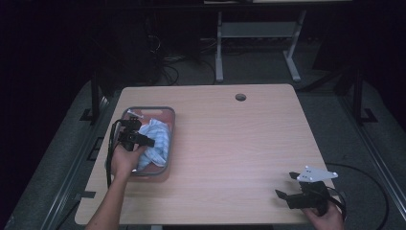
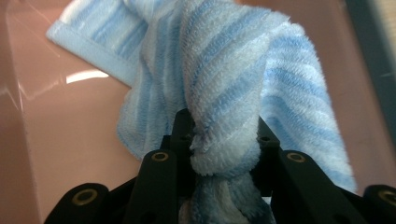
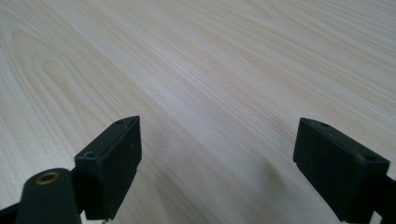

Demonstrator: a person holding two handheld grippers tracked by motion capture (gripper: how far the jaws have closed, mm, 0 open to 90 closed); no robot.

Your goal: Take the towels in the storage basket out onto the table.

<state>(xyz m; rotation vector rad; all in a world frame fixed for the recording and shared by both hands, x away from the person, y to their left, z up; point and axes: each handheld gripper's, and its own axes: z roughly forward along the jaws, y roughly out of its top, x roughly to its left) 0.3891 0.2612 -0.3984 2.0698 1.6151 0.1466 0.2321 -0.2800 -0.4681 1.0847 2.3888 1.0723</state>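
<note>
The striped towel (image 2: pixel 224 93) lies bunched inside the pink tray (image 1: pixel 168 115) and is clamped between the jaws of the left gripper (image 2: pixel 223 154). The right gripper (image 3: pixel 217 158) is held with its jaws apart and nothing between them, well apart from the tray at the table's (image 1: pixel 239 158) near right edge, so any lift falls to the left hand.

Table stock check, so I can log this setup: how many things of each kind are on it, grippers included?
Towel: 1, blue striped
Tray: 1, holding the towel
Grippers: 2, left gripper shut on the towel, right gripper open
Total: 4
</note>
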